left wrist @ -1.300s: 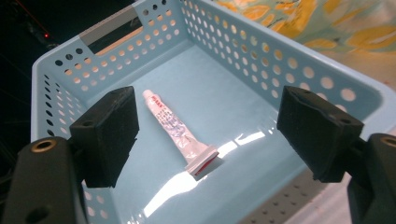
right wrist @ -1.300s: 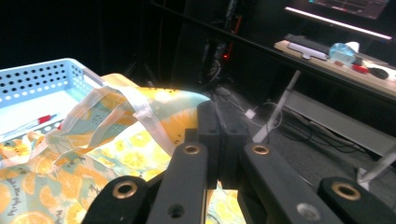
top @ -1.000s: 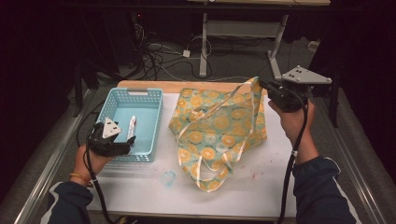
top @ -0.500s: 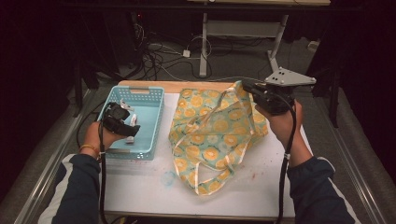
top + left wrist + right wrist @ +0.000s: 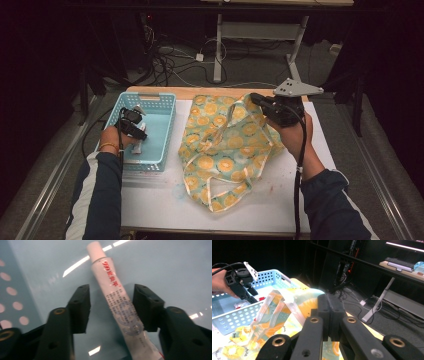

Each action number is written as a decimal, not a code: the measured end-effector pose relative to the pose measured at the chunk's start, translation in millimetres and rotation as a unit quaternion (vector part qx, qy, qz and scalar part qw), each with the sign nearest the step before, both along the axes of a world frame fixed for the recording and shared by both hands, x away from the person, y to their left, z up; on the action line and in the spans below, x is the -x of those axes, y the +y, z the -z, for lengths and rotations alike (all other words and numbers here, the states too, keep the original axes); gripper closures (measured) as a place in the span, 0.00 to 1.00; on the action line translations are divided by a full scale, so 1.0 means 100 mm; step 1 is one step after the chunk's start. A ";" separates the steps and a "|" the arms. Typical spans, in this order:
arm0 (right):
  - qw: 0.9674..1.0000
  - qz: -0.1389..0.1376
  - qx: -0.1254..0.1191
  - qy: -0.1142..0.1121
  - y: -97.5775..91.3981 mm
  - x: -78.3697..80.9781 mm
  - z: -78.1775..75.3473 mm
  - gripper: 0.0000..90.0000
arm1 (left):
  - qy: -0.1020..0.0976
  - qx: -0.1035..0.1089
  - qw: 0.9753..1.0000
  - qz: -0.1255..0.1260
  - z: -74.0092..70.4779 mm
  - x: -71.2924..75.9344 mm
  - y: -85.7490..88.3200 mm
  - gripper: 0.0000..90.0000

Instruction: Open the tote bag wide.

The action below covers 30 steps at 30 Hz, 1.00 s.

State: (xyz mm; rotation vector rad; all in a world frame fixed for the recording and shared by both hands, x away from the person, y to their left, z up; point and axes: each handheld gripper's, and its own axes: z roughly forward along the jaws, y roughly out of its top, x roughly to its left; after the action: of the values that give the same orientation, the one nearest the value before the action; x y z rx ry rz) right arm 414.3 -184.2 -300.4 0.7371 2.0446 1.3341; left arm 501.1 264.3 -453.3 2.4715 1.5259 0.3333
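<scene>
The left gripper (image 5: 111, 302) reaches down into the light-blue perforated plastic basket (image 5: 159, 107), at about nine o'clock on the white table (image 5: 300, 200). Its jaws have just been closing and now stand half apart, one on each side of the white squeeze tube with red print (image 5: 113, 292), which lies flat on the basket floor. The pads do not yet press on the tube: a gap shows on each side.

The right gripper (image 5: 329, 315), at about two o'clock, has its jaws pressed together on the rim of the teal fabric tote bag with an orange-slice print (image 5: 220, 150), holding that edge up off the table, while the pale handles (image 5: 287, 302) droop loose.

Risks, as I judge them: the tube lies slanted across the jaws, not square, so the closing pads may roll or twist it, or squeeze the soft body and let it slide out. The thin pinch on the cloth could slip and let the bag's mouth collapse.

The tube's tail end is cut off at the bottom edge of the left gripper view, and its small print is unreadable. From the high view the tube is mostly hidden under the left gripper. How much cloth sits between the right pads is hard to make out, and the bag's inside cannot be seen.
</scene>
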 end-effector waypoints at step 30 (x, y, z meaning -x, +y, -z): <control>0.997 0.019 0.004 -0.074 0.03 0.23 -0.26 1.00 | -0.264 0.117 0.950 0.114 -0.64 0.96 -0.17 0.78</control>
State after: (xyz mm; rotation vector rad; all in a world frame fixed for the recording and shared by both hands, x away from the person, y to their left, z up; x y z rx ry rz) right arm 391.3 -181.4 -274.2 0.6495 1.9103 1.3176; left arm 405.0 247.5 -389.4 2.1102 0.9872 0.6644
